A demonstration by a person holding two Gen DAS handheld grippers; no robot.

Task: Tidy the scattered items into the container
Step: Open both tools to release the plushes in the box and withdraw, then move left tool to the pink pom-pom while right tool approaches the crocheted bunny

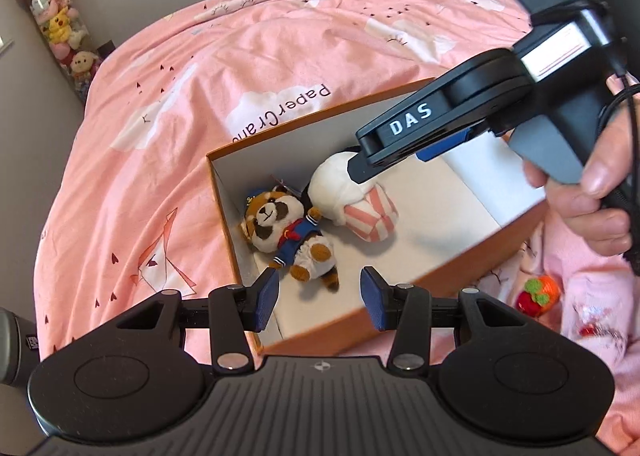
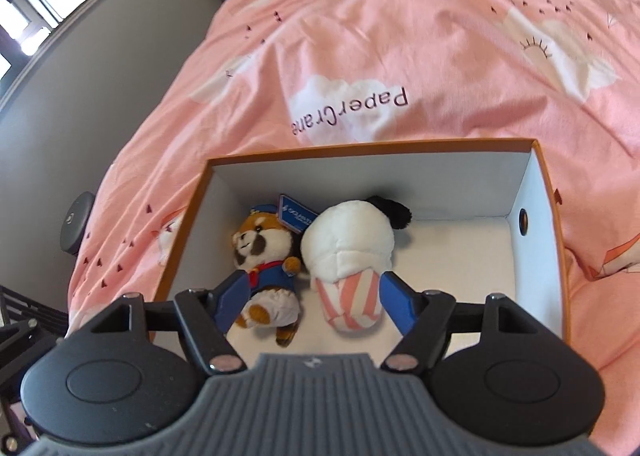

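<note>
Orange box [image 2: 547, 216] on pink bed [image 2: 400, 36]

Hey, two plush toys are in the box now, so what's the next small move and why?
Probably swing the left hand-held gripper toward the small red and orange knitted toy, which lies on the pink bedding outside the orange box. The raccoon plush and the white striped plush already lie inside, and both hand-held grippers look open and empty.

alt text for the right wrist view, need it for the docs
An open orange box on a pink bedspread holds two plush toys side by side: a raccoon in a blue sailor outfit and a white plush with pink-striped bottom. The right gripper hangs open above them, holding nothing.
</note>
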